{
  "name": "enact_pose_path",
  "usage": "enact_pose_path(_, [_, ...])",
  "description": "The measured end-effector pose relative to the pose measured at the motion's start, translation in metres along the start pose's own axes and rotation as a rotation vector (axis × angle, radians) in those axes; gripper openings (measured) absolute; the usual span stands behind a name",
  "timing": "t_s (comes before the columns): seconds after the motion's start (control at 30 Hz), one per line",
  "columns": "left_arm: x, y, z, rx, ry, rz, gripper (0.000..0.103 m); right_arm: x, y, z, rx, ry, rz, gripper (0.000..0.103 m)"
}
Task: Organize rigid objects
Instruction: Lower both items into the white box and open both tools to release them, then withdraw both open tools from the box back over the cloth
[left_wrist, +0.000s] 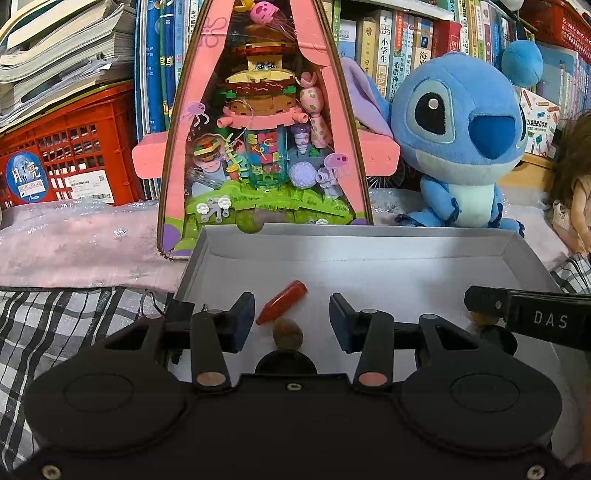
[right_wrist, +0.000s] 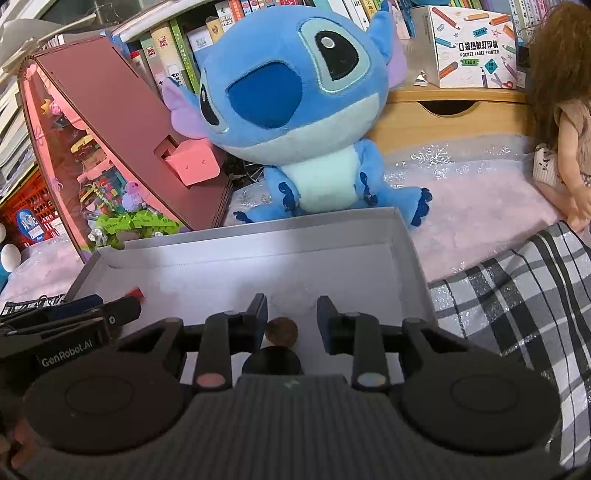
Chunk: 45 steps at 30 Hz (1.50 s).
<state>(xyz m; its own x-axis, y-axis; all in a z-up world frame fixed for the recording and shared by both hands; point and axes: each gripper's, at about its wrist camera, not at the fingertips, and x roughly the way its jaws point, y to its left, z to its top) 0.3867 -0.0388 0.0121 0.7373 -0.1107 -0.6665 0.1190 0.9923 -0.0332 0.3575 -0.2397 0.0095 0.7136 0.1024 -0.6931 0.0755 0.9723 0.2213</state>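
Note:
A shallow grey box lies on the cloth in front of both grippers. On its white floor are a red pepper-shaped piece and a brown round nut. My left gripper is open, and both pieces lie loose between its fingers. In the right wrist view a second brown round nut rests on the floor of the box. My right gripper stands open around it: the nut is close to the left finger, with a clear gap to the right one.
A blue plush toy and a pink brick-model display case stand just behind the box. A doll sits at the far right. Red crates, books and a wooden drawer box line the back. Checked cloth lies right of the box.

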Motion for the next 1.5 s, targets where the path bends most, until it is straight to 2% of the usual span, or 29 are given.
enact_pose_path(0.1, [0.000,0.000,0.000,0.000,0.001,-0.001,0.044,-0.001,-0.001,0.000,0.002,-0.003,0.002,0.041])
enact_pose_path(0.17, [0.000,0.000,0.000,0.000,0.001,-0.001,0.045,-0.001,-0.001,-0.001,0.005,-0.004,0.001,0.048])
enact_pose_path(0.3, [0.000,-0.001,-0.001,0.007,0.001,0.000,0.047,-0.001,-0.002,-0.001,0.009,-0.009,0.005,0.051])
enact_pose_path(0.47, [-0.001,-0.003,-0.002,0.016,-0.003,-0.001,0.055,-0.002,-0.001,-0.002,0.003,-0.015,0.001,0.064])
enact_pose_path(0.6, [-0.002,-0.004,-0.003,0.024,-0.001,-0.006,0.060,-0.003,0.000,-0.004,-0.013,-0.019,0.002,0.067])
enact_pose_path(0.67, [-0.004,-0.004,-0.004,0.018,0.004,-0.014,0.064,-0.006,0.002,-0.005,-0.025,-0.021,-0.003,0.071])
enact_pose_path(0.7, [-0.006,-0.004,-0.003,0.009,0.007,-0.022,0.069,-0.008,0.003,-0.004,-0.029,-0.027,-0.008,0.074])
enact_pose_path(0.73, [-0.008,-0.003,-0.003,0.000,0.007,-0.030,0.074,-0.012,0.004,-0.004,-0.032,-0.038,-0.011,0.082])
enact_pose_path(0.8, [-0.015,-0.003,-0.004,-0.010,-0.008,-0.040,0.079,-0.019,0.006,-0.003,-0.048,-0.061,-0.001,0.085])
enact_pose_path(0.9, [-0.024,-0.005,-0.003,-0.001,-0.030,-0.026,0.086,-0.028,0.008,-0.001,-0.065,-0.074,-0.003,0.086])
enact_pose_path(1.1, [-0.041,-0.003,0.001,0.003,-0.053,0.012,0.091,-0.042,0.002,-0.001,-0.051,-0.091,-0.024,0.088])
enact_pose_path(1.5, [-0.076,0.005,-0.006,-0.035,-0.048,0.019,0.092,-0.081,0.004,-0.003,-0.058,-0.129,-0.014,0.092])
